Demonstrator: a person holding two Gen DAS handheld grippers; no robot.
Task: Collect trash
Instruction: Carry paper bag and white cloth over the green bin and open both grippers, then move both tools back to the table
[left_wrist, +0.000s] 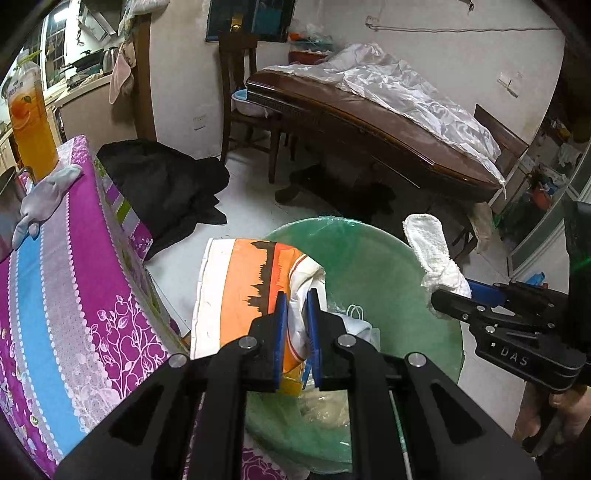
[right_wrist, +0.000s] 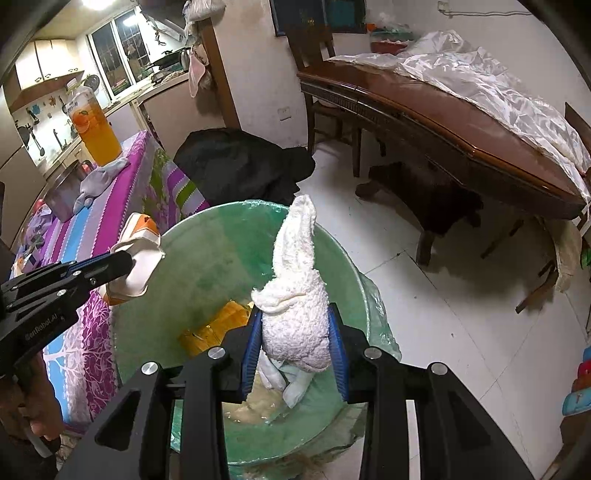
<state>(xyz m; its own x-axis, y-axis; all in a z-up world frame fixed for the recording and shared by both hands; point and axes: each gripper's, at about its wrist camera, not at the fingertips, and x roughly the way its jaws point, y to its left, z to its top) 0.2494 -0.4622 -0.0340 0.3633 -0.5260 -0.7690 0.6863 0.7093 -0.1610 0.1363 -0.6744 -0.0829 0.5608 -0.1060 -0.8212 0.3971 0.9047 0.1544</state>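
A round bin lined with a green bag (left_wrist: 388, 266) (right_wrist: 207, 258) stands on the white floor just below both grippers. My left gripper (left_wrist: 296, 295) (right_wrist: 129, 260) is shut on an orange and white printed bag (left_wrist: 251, 280) (right_wrist: 142, 236), which hangs over the bin's left rim. My right gripper (right_wrist: 295, 325) (left_wrist: 448, 291) is shut on a white fluffy sock (right_wrist: 295, 288) (left_wrist: 432, 251) that sticks up above the bin's mouth. Yellow packaging (right_wrist: 214, 325) and pale scraps lie at the bin's bottom.
A table with a purple and blue striped cloth (left_wrist: 55, 295) (right_wrist: 92, 229) sits left of the bin, bearing an orange drink jar (left_wrist: 31, 122) and a grey sock (left_wrist: 40, 199). A black bundle (left_wrist: 162, 177) lies on the floor. A dark wooden table (left_wrist: 369, 125) stands behind.
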